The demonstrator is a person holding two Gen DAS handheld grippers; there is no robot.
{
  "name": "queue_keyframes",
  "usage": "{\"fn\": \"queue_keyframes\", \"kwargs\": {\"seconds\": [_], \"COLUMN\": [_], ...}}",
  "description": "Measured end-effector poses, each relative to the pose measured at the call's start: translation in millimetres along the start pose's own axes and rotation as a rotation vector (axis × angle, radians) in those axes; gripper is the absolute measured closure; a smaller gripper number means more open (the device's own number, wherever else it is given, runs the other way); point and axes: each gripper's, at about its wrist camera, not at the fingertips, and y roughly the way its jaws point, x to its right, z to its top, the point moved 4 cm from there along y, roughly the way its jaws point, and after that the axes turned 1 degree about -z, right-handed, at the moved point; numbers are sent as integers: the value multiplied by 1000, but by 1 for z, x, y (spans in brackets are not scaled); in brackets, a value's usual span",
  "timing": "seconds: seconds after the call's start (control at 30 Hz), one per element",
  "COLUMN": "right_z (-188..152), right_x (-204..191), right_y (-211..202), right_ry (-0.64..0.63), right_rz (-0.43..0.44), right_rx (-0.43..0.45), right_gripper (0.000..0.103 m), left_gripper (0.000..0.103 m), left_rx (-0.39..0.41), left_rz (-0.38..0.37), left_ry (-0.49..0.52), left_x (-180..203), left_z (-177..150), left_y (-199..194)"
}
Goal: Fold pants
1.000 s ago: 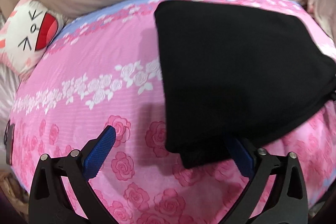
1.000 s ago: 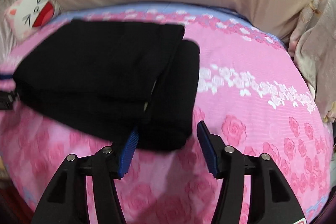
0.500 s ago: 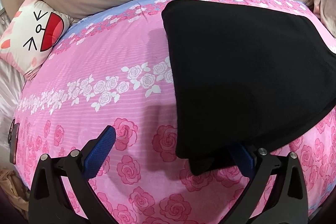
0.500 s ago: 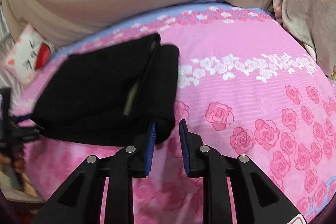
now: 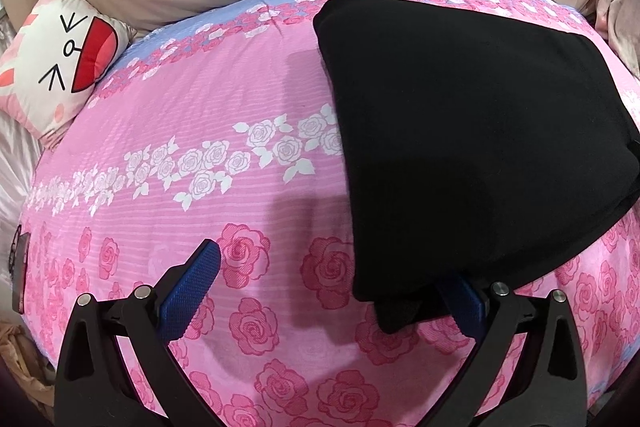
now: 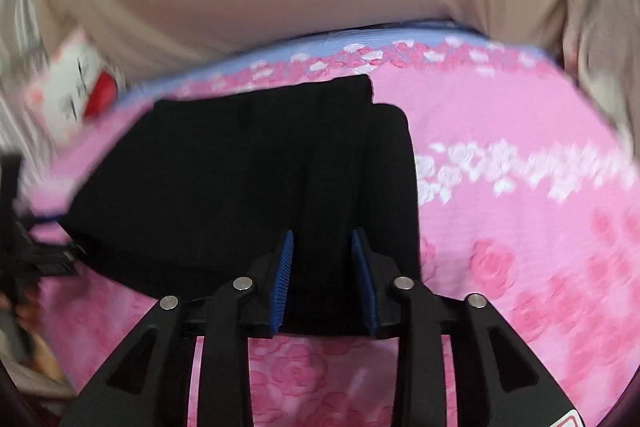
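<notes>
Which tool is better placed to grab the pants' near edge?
Right. The right tool has the pants edge between its fingers. The left tool stands wide, with only a corner over one finger.

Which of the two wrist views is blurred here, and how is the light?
Right wrist view: motion-smeared, worst at the cushion and the white roses of the bedspread. Left wrist view: sharp; soft even light, faint shadows on the bedspread beside the black pants. Both bow with fisheye distortion.
</notes>
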Motion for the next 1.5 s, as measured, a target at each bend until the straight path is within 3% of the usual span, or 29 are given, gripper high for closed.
{"fn": "queue_keyframes", "kwargs": {"seconds": [0.1, 0.23, 0.5, 0.6, 0.63, 0.7, 0.77, 0.83, 0.97, 1.03, 1.13, 1.2, 1.23, 1.3, 1.4, 1.43, 1.5], "right_z": [7, 6, -2, -1, 0, 6, 17, 24, 19, 7, 3, 3, 4, 7, 16, 18, 21], "right_x": [3, -3, -10, -4, -2, 6, 17, 27, 44, 46, 35, 30, 27, 26, 20, 17, 12], "right_y": [-4, -1, -4, -6, -8, -17, -27, -27, 3, 14, 9, 11, 17, 25, 35, 40, 49], "right_ry": [43, -13, 11, 42, 64, 105, 155, 180, 243, 325, 357, 354, 348, 365, 354, 344, 307], "right_rz": [18, -3, 17, 57, 75, 107, 129, 140, 105, 160, 285, 264, 260, 276, 299, 307, 266], "right_rx": [-30, -66, -69, -85, -97, -102, -62, -51, -155, -207, -175, -158, -165, -145, -128, -116, -104], "right_gripper": [74, 74, 71, 69, 66, 37, 17, 17, 17, 16, 15, 12, 11, 9, 9, 12, 40], "left_gripper": [5, 5, 5, 5, 5, 5, 5, 5, 5, 5, 5, 5, 5, 5, 5, 5, 8], "left_rx": [-1, 8, 5, 6, 22, 67, 110, 101, -96, -185, -144, -184, -165, -173, -130, -117, -98], "left_rz": [-7, -3, 2, -67, -92, -160, -217, -283, -464, -569, -585, -637, -612, -654, -600, -583, -547], "left_ry": [1, -3, -10, 40, 47, 37, -33, -123, -293, -370, -354, -362, -359, -330, -327, -323, -318], "left_x": [-2, -11, -24, -23, -24, -29, -40, -48, -36, -24, -13, -1, 4, 17, 27, 30, 33], "left_z": [1, 2, 0, -5, -6, -5, 4, 17, 31, 29, 36, 39, 43, 52, 64, 66, 69], "left_y": [1, 4, 6, -13, -22, -47, -65, -61, 0, 24, 21, 29, 30, 35, 43, 44, 44]}}
